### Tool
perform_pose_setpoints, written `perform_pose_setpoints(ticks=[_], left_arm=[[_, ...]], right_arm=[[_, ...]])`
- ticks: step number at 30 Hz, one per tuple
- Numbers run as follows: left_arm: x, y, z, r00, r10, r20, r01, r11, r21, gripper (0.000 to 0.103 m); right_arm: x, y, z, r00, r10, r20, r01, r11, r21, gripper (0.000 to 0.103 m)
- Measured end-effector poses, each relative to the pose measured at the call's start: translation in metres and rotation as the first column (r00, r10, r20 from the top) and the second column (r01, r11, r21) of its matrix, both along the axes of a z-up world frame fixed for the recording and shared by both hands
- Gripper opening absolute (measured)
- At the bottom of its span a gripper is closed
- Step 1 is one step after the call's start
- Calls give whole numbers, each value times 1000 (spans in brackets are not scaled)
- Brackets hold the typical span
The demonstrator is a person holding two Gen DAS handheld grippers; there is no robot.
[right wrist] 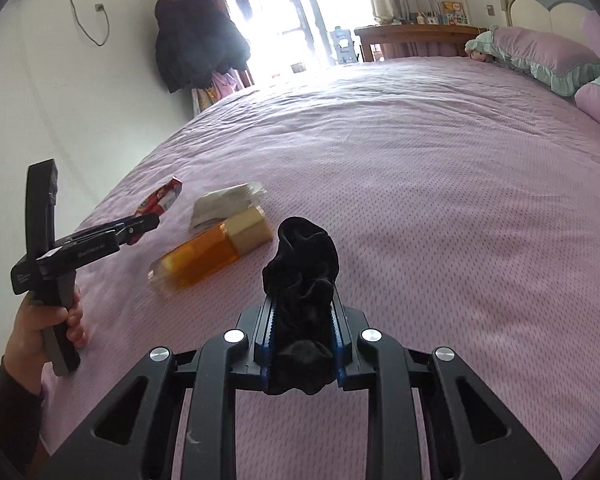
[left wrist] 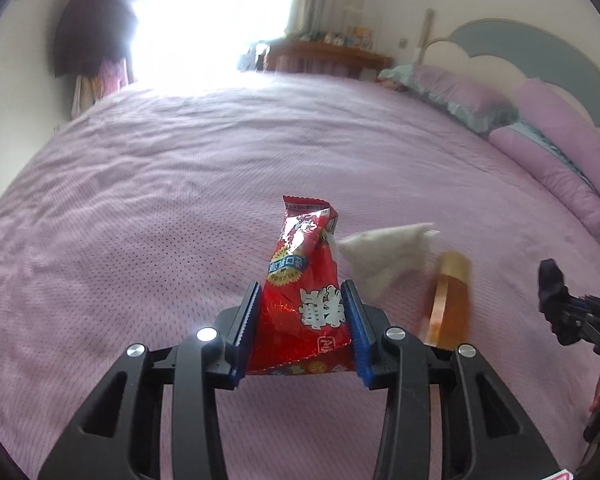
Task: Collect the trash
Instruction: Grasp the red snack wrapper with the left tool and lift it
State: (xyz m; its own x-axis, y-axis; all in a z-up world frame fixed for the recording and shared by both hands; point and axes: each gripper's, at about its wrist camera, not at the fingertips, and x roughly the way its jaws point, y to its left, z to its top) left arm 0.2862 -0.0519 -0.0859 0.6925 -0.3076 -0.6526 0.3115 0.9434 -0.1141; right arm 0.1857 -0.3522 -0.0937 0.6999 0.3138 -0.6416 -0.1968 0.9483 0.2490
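While your left tool (left wrist: 302, 324) pinches the light, crinkly red wrapper (left wrist: 304, 276) and your right tool (right wrist: 302, 332) grips soft black cloth (right wrist: 302, 276), hold both gently; foil slips.

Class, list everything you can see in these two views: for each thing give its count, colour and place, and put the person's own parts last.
Snack packet: one, red, held in the left gripper.
Cloth: one, black, crumpled, held in the right gripper.
Tissue: one, white, lying on the bed.
Bottle: one, amber with a gold cap, lying on the bed beside the tissue.
Bed: one, lilac cover.
Pillows: several, lilac with teal frills, at the headboard.
Coat: one, dark, hanging near the window.
Left gripper: black, shut.
Right gripper: black, shut.
Hand: one, holding the left gripper's handle.
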Motion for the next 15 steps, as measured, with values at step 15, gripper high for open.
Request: perform_pose_setpoints(ticks=[15], left_arm=[[-176, -52, 44, 961, -256, 102, 260, 965, -27, 41]], right_arm=[[-144, -16, 30, 998, -17, 62, 17, 1000, -3, 22]])
